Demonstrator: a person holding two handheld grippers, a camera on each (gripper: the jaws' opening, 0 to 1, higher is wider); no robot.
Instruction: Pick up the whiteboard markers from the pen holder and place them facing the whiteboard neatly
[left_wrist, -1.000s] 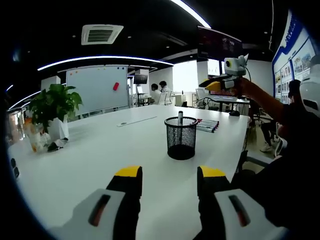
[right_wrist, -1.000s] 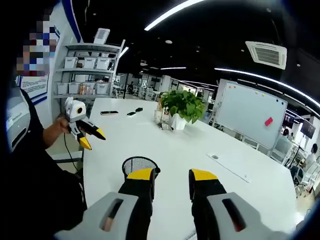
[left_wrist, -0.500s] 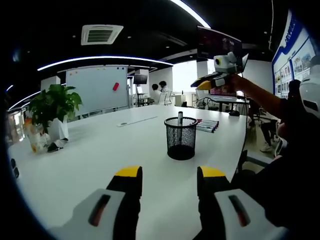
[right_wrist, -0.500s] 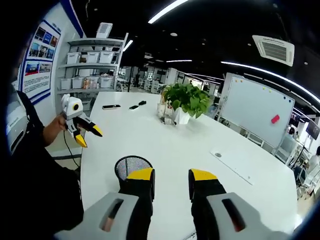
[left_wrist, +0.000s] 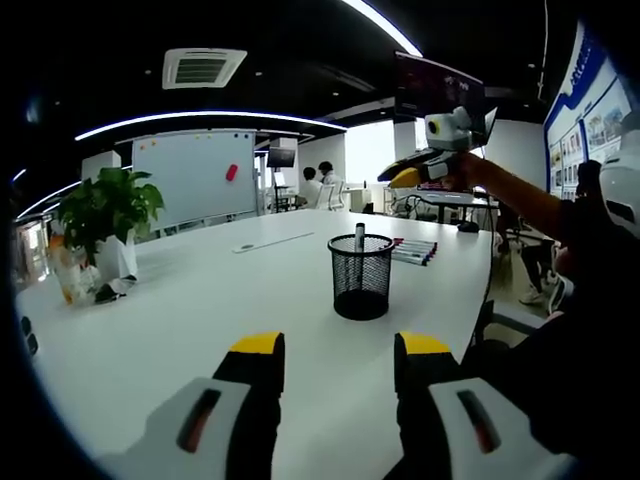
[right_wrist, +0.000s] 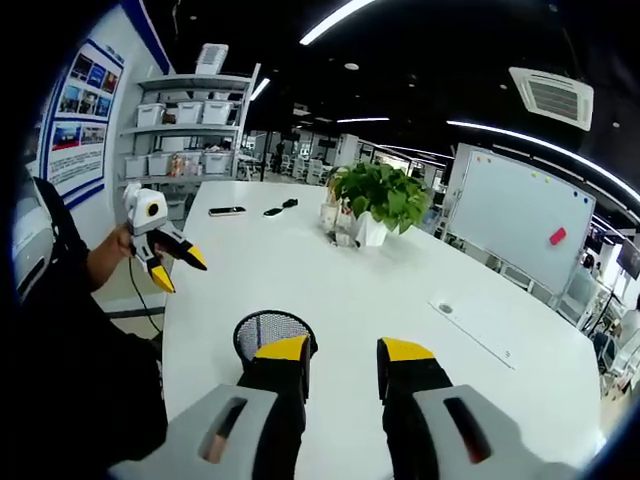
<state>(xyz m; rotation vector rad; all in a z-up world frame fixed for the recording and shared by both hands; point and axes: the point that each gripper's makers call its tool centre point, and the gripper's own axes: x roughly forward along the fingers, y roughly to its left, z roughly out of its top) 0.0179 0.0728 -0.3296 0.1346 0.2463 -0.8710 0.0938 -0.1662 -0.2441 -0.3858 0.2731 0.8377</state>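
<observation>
A potted plant (left_wrist: 105, 215) stands on the white table (left_wrist: 200, 300), shelves (right_wrist: 185, 130) beyond.

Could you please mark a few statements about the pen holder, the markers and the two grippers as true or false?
1. One marker stands in the pen holder. True.
2. Several markers lie on the table beyond the holder. True.
3. The right gripper holds a marker. False: it is open and empty, above the table.
4. The left gripper grips the holder. False: it is open, held apart from it.
5. The plant lies tipped over. False: it stands upright.
</observation>
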